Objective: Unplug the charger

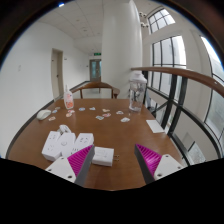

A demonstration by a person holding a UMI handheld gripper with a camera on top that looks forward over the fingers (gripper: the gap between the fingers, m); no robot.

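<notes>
The hand-held gripper [113, 165] is spread wide and holds nothing above the desk's [120, 135] near edge; aiming badly could push the white chargers [68, 145] away.

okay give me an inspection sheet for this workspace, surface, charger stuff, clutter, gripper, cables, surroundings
Surface: round wooden table.
Job's things: white boxes, maybe chargers, just ahead of the fingers; another between them. No plug or socket made out.
Clutter: small white items scattered mid-table; pink bottle and clear jug at the far side.
Gripper: gripper open, holding nothing.
Cables: nothing seen.
Surroundings: white pillar, windows, door.
</notes>
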